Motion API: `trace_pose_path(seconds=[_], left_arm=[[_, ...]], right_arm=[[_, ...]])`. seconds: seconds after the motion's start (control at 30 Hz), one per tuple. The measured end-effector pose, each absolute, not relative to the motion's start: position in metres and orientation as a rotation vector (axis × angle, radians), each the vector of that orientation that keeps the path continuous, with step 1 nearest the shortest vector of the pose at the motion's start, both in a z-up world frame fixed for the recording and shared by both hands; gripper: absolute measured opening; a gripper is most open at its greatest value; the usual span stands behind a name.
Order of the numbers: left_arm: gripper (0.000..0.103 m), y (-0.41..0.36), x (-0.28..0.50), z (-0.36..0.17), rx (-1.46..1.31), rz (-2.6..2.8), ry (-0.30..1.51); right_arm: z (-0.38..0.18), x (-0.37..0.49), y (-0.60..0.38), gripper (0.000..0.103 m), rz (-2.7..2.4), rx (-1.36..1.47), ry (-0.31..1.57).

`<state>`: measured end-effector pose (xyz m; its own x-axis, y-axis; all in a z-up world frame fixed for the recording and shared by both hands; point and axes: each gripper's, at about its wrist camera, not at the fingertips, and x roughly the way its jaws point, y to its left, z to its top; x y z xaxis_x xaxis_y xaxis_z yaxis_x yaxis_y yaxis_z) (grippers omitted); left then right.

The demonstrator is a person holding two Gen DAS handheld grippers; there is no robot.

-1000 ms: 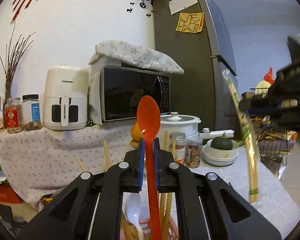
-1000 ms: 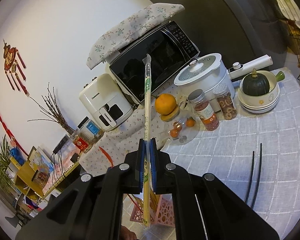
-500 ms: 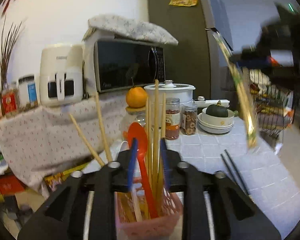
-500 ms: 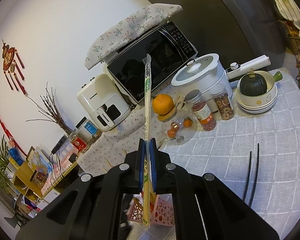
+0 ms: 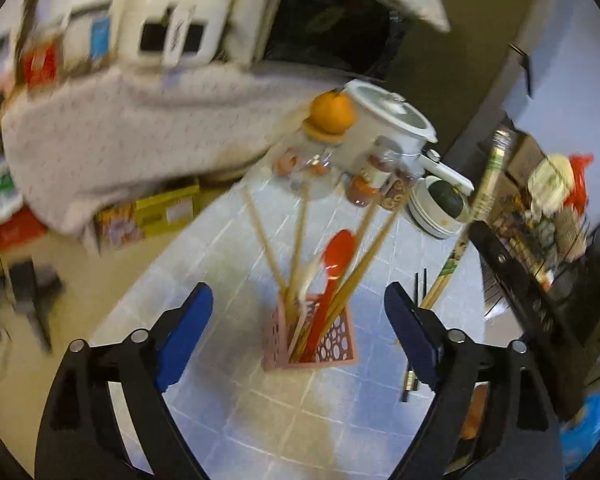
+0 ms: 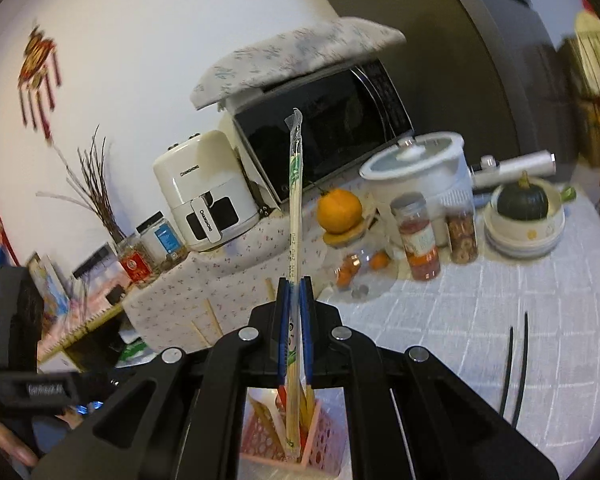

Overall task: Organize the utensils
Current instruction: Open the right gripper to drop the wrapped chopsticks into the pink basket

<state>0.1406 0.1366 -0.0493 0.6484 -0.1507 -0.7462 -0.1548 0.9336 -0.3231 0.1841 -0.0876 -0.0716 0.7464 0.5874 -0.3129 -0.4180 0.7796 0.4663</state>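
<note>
- White wall (image 6: 148,40) fills the upper left, a red ornament (image 6: 38,68) hanging on it.
- Dark refrigerator (image 6: 480,60) stands upper right.
- Beige floor (image 5: 72,280) at left.

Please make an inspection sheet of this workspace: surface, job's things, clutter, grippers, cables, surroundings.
Surface: white checked tablecloth.
Job's things: pink holder holds red spoon and wooden chopsticks; black chopsticks lie on the cloth.
Clutter: orange, spice jars, white pot, bowls with dark squash.
Grippers: left gripper empty, jaws opening; right gripper shut on wrapped chopsticks above the holder.
Cables: nothing seen.
Surroundings: microwave, air fryer.
</note>
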Motion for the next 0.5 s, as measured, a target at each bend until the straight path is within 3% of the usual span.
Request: trace_pose_path(seconds=[0.13, 0.5], left_arm=[[0.086, 0.159, 0.148, -0.071, -0.5, 0.033, 0.988], [0.088, 0.17, 0.151, -0.078, -0.565, 0.018, 1.025]], right_arm=[[-0.078, 0.176, -0.061, 0.006, 0.563, 0.31, 0.427], [-0.117, 0.17, -0.035, 0.006, 0.505, 0.217, 0.446]])
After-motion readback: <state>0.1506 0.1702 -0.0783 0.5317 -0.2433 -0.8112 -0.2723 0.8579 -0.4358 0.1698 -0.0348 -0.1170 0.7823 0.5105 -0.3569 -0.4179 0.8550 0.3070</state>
